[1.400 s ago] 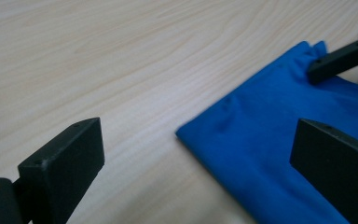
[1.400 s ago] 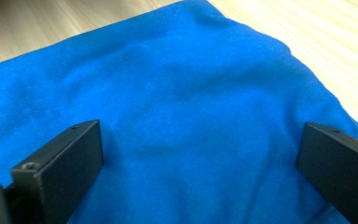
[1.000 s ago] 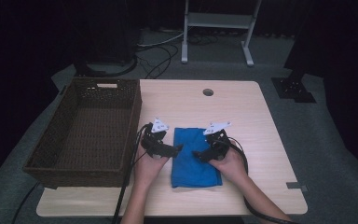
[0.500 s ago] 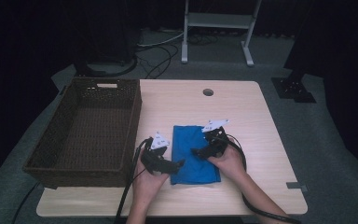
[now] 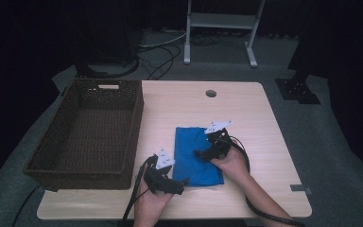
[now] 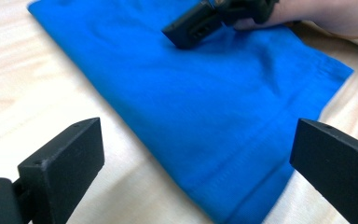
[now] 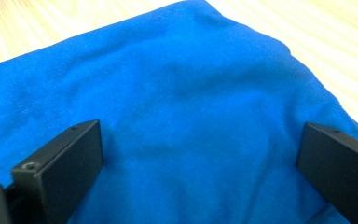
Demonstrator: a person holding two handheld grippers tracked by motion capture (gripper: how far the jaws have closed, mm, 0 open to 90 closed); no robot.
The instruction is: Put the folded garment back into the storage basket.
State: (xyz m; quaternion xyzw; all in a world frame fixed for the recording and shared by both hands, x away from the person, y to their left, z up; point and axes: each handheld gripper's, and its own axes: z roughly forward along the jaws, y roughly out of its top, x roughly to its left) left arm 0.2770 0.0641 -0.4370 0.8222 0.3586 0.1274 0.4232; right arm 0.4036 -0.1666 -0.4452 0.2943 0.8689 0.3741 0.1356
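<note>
— Two hand-held grippers on the job, both with jaws spread wide and nothing between them. Where do you have the cloth?

— Your blue cloth [image 5: 196, 153] lies flat on the table [image 5: 255, 118], a folded rectangle toward the near edge, just right of the wicker basket [image 5: 87, 130] but apart from it.

— And the left hand-held gripper [image 5: 182, 185]?

— You hold it low at the cloth's near left corner, tips pointing right along the near hem. From its own camera, the cloth's corner [image 6: 233, 140] sits between the two open jaws, on the wood; whether a jaw touches the fabric, you cannot tell.

— Right side?

— Your right hand-held gripper [image 5: 199, 153] is over the middle of the cloth, reaching in from the right edge, tips pointing left. Its own view has blue fabric [image 7: 191, 107] spanning the whole gap between the jaws, slightly rumpled, with bare table beyond the far hem. In the left gripper view, one of its black jaws [image 6: 193, 30] rests low on the cloth's upper part.

— Basket?

— Dark woven, rectangular, hanging over the table's left edge.
</note>
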